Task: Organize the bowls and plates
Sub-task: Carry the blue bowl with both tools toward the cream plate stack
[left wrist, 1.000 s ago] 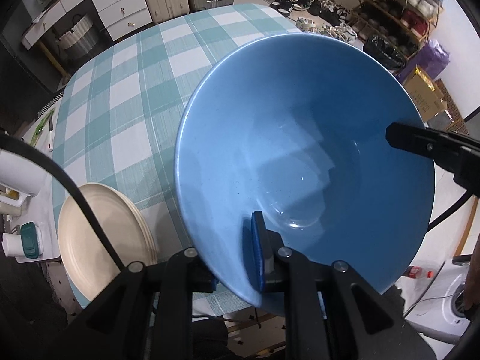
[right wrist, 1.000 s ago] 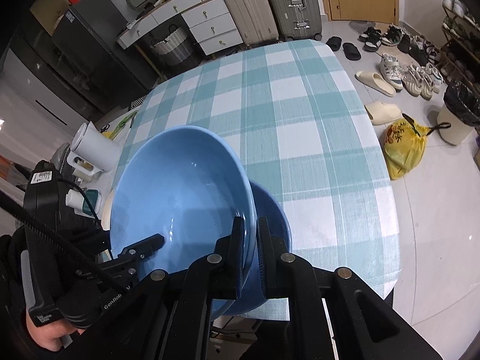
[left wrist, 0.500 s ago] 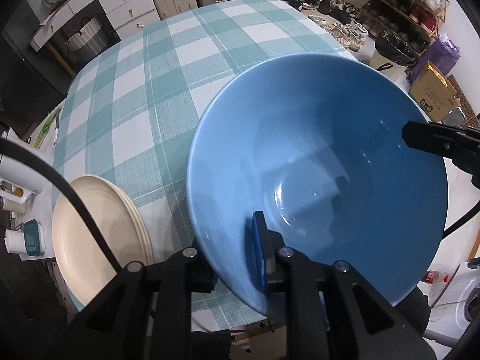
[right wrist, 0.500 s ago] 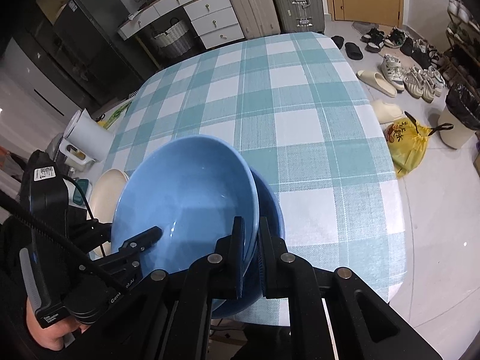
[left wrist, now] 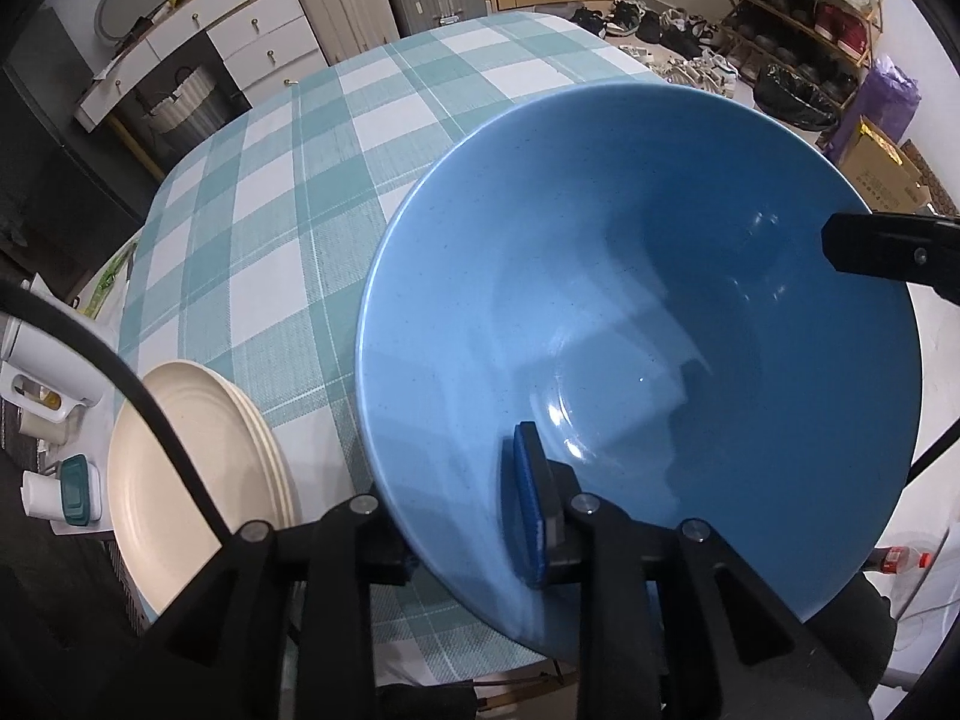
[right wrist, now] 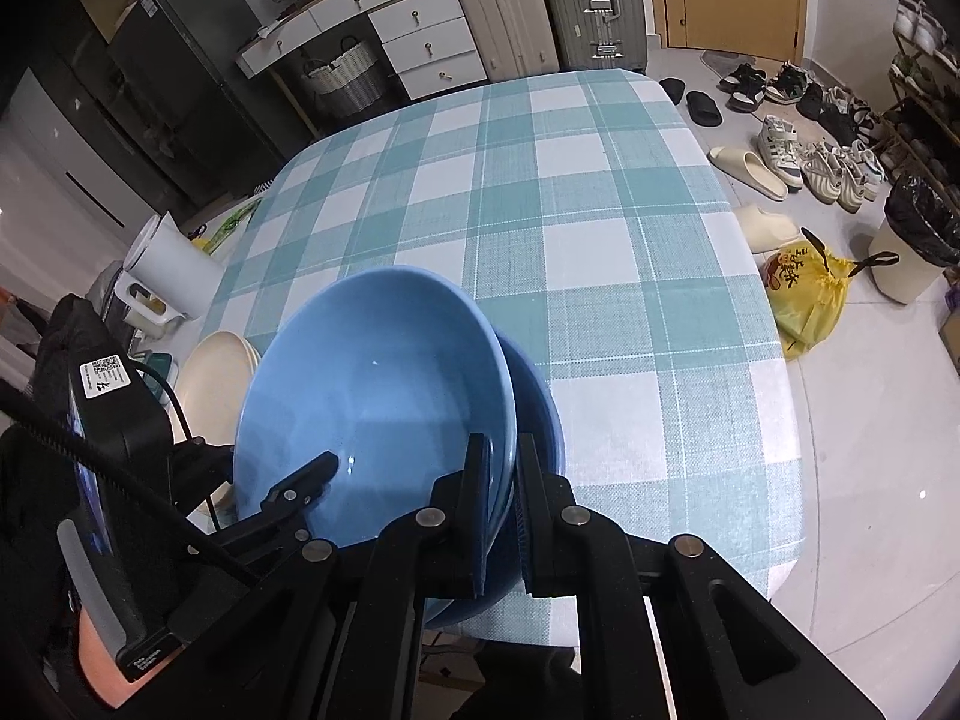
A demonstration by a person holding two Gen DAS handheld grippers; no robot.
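The left gripper (left wrist: pixel 468 516) is opening, its fingers straddling the near rim of the upper blue bowl (left wrist: pixel 636 324) with one pad (left wrist: pixel 531 516) inside. The right gripper (right wrist: pixel 498 516) is clamping the opposite rim tight. Both are pointing steeply down. The upper blue bowl is sitting tilted in a lower blue bowl (right wrist: pixel 540 408) at the table's (right wrist: pixel 540 198) near edge; cream plates (left wrist: pixel 180 480) are lying just left of the left fingers, with bare checked cloth beyond the fingertips.

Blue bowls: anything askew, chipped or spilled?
The top bowl sits tilted in the lower bowl, not nested flat; its far rim rides high. Both claws straddle its rim: the right claw clamps it, the left claw is opening. No chips or spills visible. The cream plates look evenly stacked.
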